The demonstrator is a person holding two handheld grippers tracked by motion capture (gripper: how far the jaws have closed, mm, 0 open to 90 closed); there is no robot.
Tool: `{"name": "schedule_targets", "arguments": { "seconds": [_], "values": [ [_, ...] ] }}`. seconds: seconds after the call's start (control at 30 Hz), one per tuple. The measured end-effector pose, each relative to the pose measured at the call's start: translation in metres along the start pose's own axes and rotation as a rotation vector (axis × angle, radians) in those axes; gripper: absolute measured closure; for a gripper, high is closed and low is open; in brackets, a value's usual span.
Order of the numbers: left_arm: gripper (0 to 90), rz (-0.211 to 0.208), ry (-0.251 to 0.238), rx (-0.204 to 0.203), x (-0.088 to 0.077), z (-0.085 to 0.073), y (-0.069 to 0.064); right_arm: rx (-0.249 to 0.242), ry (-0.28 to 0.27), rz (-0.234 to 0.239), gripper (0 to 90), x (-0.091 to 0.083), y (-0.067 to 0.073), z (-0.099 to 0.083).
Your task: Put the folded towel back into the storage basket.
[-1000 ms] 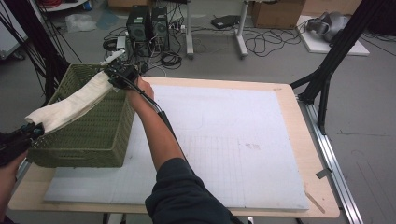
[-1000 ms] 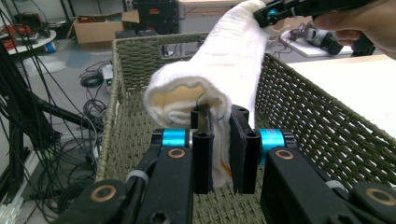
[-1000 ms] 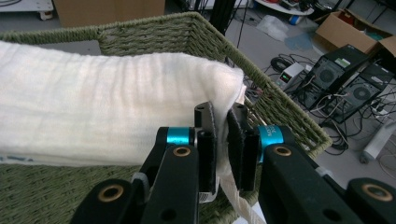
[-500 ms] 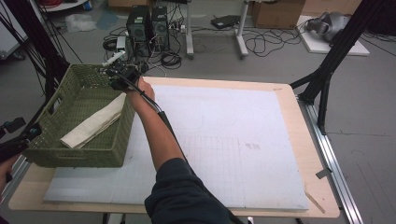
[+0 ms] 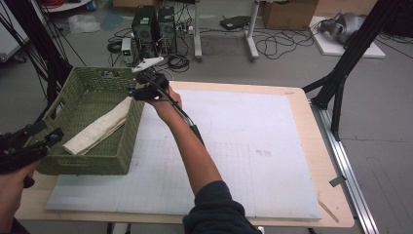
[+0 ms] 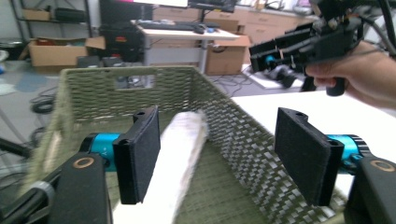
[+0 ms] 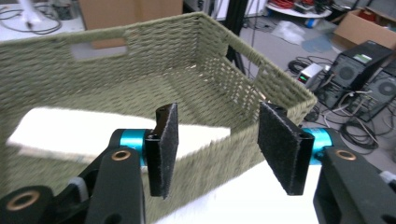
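- Folded cream cloth lies loose and diagonal inside the green woven rectangular basket, one end leaning on its wall.
- Left gripper: jaws just been opening, nothing between the pads.
- Right gripper, by the rim: jaws likewise opening, empty; judged a release.
- No legible writing or labels.

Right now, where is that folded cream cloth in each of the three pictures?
High view: the cream cloth lies slantwise inside the green woven basket, at the left.
Left gripper view: it runs up the lower middle, beside the left jaw, not gripped.
Right gripper view: it lies at the left inside the basket, behind the jaws.
Shared landmark: the basket's handle slot, also at.
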State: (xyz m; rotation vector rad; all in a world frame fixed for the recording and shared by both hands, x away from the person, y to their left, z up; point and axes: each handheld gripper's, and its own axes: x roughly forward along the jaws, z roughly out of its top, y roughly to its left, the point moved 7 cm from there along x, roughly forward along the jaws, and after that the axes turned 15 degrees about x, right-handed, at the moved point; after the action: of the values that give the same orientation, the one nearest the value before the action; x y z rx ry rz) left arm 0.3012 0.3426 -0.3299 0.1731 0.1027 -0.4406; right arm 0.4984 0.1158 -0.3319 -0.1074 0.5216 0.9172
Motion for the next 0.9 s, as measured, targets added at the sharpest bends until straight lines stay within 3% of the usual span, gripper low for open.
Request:
{"name": "schedule_targets", "arguments": {
  "seconds": [0.07,0.17,0.27,0.53,0.6,0.9],
  "values": [
    [29.2,-0.016,-0.013,0.001,0.003,0.002,-0.007,0.006,-0.002,0.026,40.8,-0.012,-0.001,-0.007],
    [28.3,-0.050,-0.012,0.019,0.011,0.004,-0.020,-0.002,-0.008,0.018,30.9,-0.032,-0.006,-0.019],
    [27.7,-0.096,-0.013,0.035,0.022,0.005,-0.036,0.025,-0.019,0.003,22.1,-0.056,-0.017,-0.034],
    [25.3,-0.165,-0.012,0.042,0.052,0.011,-0.072,0.082,-0.029,-0.074,16.2,-0.111,-0.050,-0.078],
    [24.1,-0.195,-0.021,0.031,0.059,0.013,-0.081,0.074,-0.039,-0.103,15.9,-0.126,-0.057,-0.089],
    [21.0,-0.314,-0.053,0.052,0.090,0.022,-0.138,0.112,-0.056,-0.161,12.1,-0.194,-0.082,-0.132]
  ]
}}
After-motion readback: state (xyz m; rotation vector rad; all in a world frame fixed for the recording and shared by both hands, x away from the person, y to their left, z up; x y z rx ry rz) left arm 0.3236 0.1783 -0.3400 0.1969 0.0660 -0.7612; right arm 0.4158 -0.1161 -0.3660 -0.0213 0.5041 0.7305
